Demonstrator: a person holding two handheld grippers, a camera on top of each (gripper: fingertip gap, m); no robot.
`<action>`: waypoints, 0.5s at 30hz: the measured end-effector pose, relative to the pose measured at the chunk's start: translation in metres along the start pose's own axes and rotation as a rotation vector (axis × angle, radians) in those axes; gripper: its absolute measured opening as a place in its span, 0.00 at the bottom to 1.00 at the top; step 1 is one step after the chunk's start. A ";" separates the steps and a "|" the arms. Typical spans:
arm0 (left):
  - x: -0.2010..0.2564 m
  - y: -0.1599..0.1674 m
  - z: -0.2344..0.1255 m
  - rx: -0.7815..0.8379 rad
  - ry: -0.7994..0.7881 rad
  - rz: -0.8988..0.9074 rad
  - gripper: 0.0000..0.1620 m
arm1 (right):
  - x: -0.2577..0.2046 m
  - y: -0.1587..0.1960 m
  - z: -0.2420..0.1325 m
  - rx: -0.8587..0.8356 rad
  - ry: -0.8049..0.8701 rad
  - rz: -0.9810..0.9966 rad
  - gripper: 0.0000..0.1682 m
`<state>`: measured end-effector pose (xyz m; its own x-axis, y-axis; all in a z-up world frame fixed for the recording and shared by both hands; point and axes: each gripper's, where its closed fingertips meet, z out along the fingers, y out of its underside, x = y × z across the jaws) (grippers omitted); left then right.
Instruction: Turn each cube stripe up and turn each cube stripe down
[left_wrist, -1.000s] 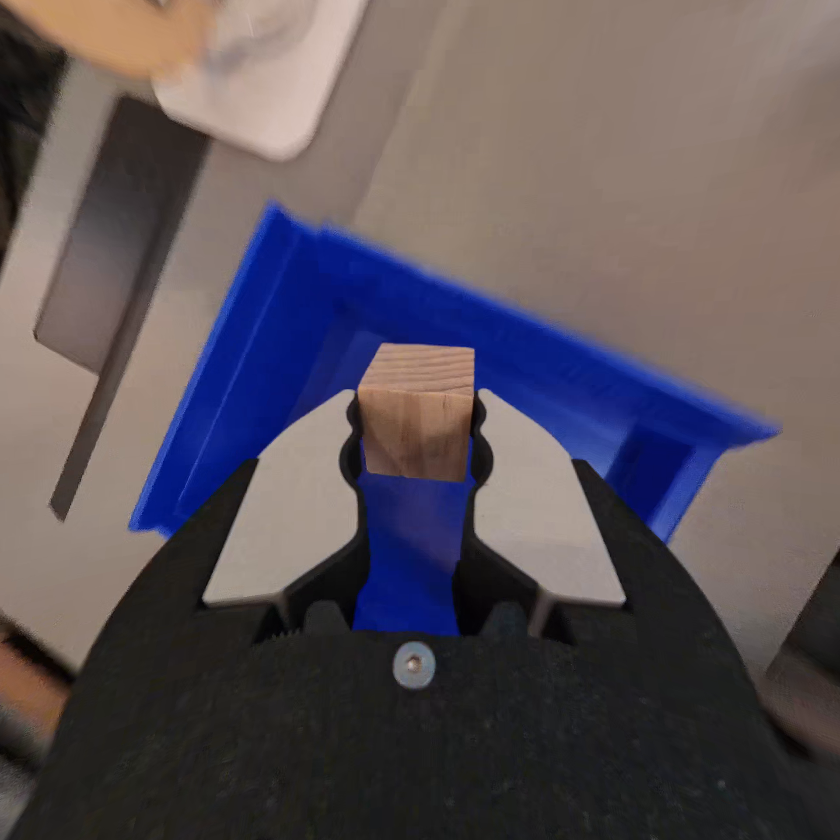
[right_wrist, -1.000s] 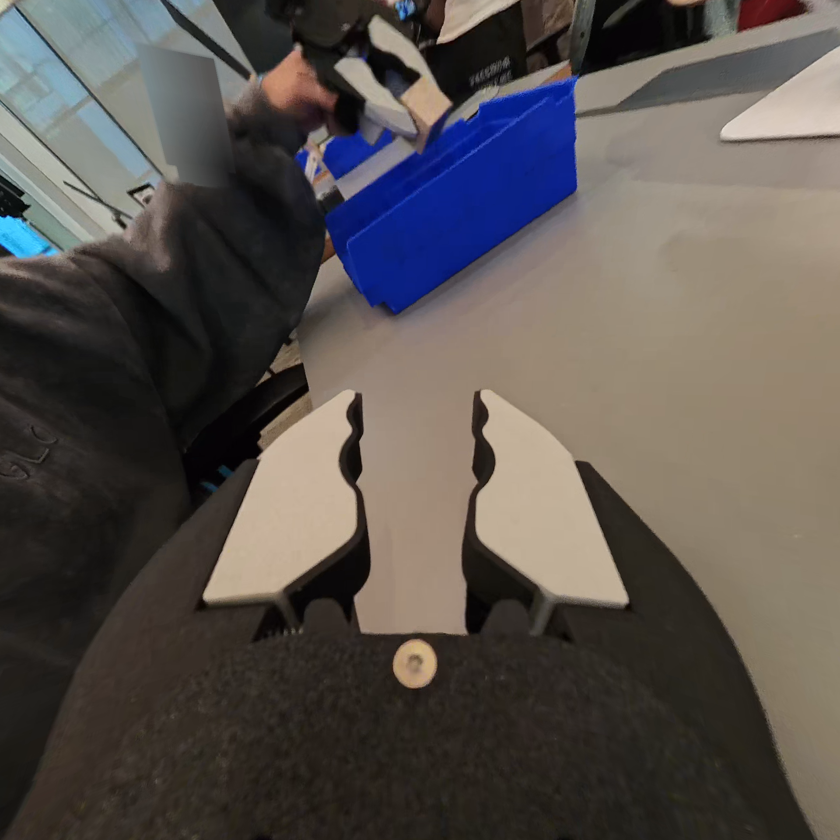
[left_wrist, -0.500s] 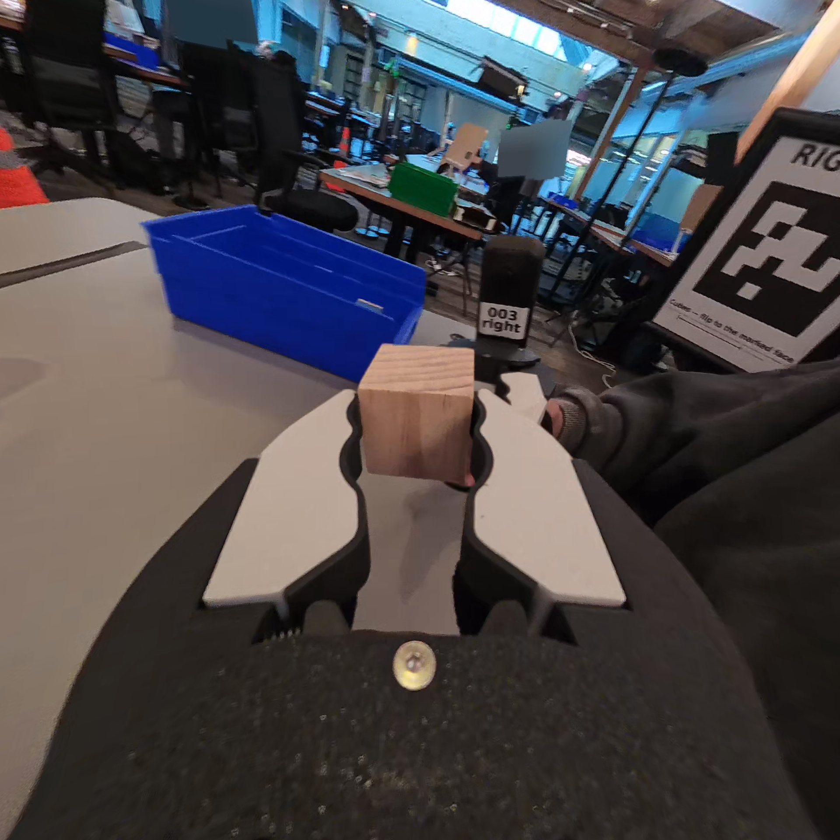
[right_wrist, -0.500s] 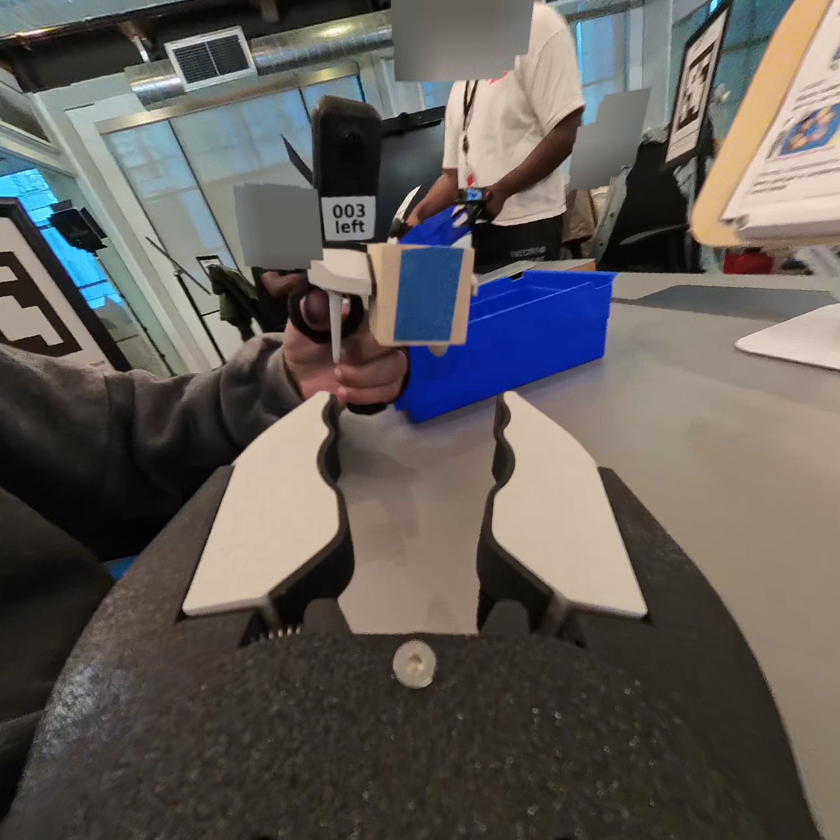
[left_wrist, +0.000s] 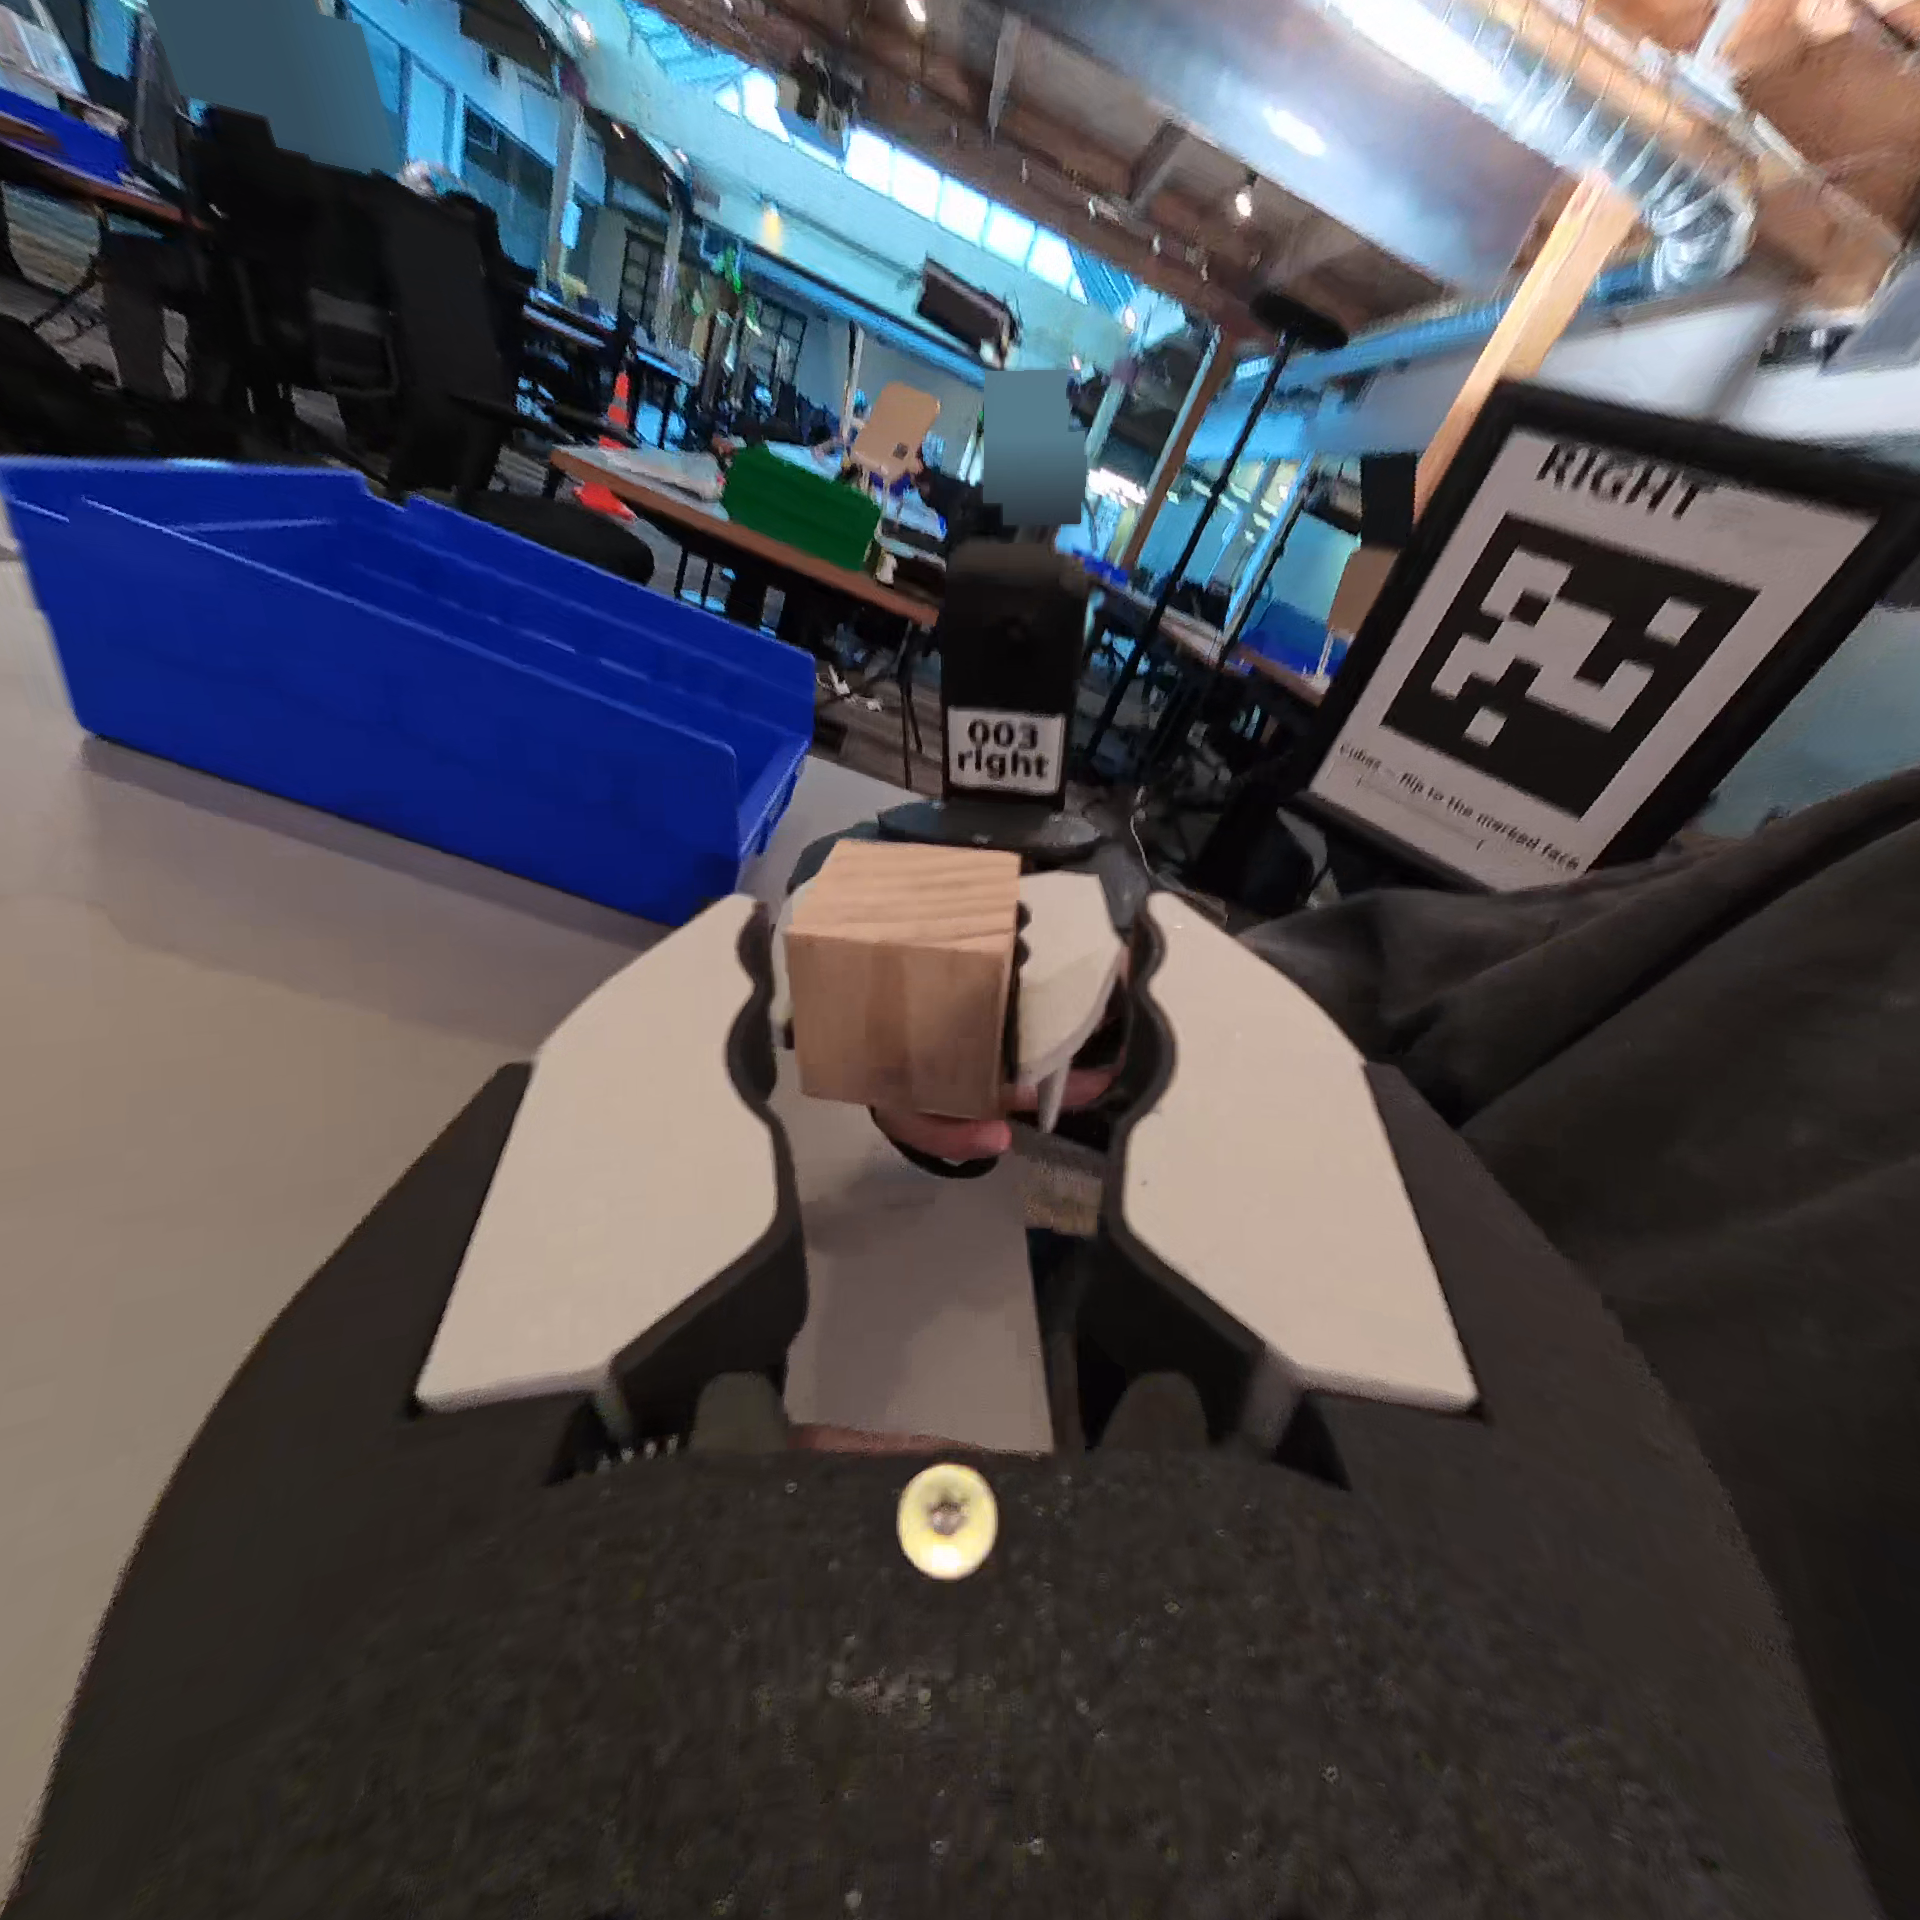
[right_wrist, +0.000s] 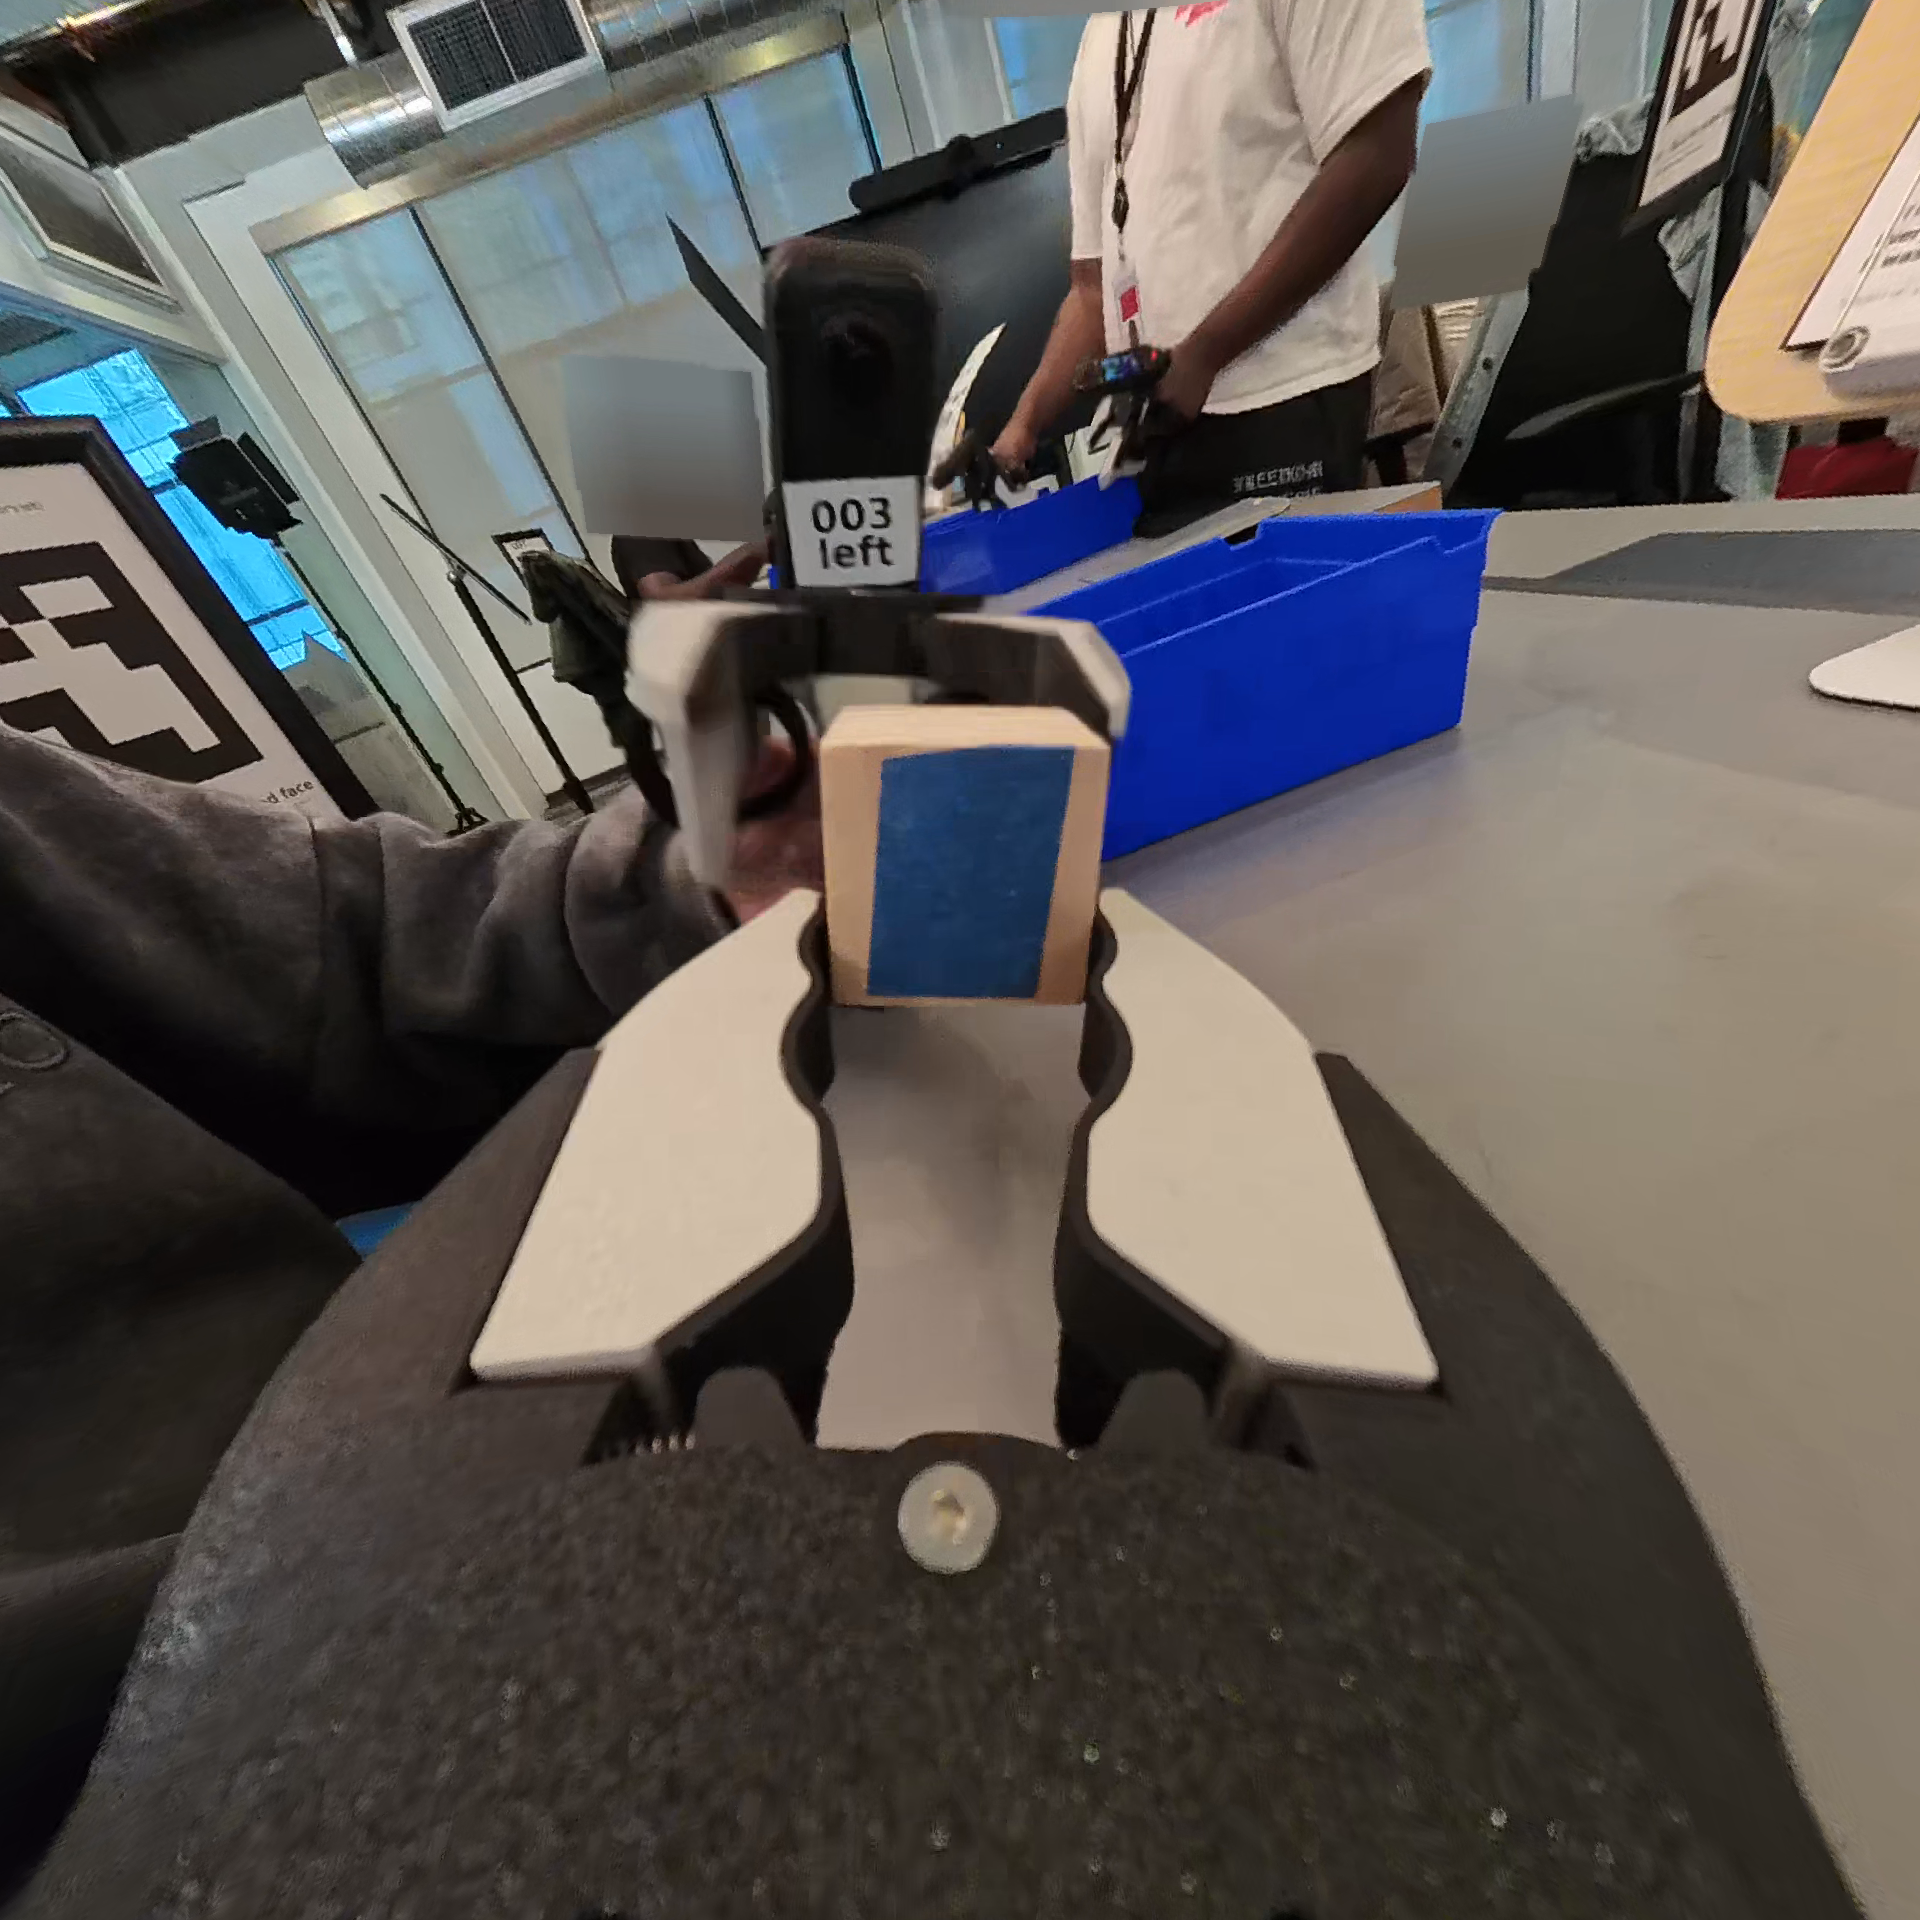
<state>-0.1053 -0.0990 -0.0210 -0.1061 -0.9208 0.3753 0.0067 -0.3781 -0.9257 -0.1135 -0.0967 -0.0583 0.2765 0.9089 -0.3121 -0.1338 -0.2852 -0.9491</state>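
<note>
Right wrist view showed the cube (right_wrist: 961, 857) held up in the air above the grey counter (right_wrist: 1558, 883), between the two tools. The right tool (right_wrist: 958, 961) was clamped on the cube at its two sides. The left tool (right_wrist: 878, 675), seen across from it, was spread wide apart and no longer touched the wood. The blue stripe (right_wrist: 961, 873) was pointed toward the right tool's camera, not up and not down. The cube was likely passed from one tool to the other so that it could be turned over before being set down.

In the left wrist view, the left tool (left_wrist: 951, 977) was seen open, with the cube (left_wrist: 899, 987) sitting in the gap, gripped from behind by the right tool (left_wrist: 914, 997).

Half a second before, the cube was pinched by the left tool, and the right tool was open and empty. The blue bin (right_wrist: 1299, 665) stayed on the counter behind.
</note>
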 end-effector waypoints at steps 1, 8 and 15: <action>0.001 -0.005 -0.008 0.009 -0.030 -0.014 0.45 | 0.001 0.000 -0.002 0.005 0.007 -0.002 0.27; -0.055 0.051 -0.097 -0.148 -0.813 0.167 0.43 | 0.013 0.002 -0.015 -0.024 0.081 0.001 0.27; -0.054 0.057 -0.097 -0.231 -0.830 0.244 0.45 | 0.079 -0.064 -0.093 -0.112 0.589 -0.101 0.27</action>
<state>-0.1952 -0.0617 -0.0990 0.6258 -0.7799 -0.0037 -0.2752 -0.2163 -0.9368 0.0051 -0.0347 -0.0260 0.7673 0.6207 -0.1614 0.0123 -0.2658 -0.9640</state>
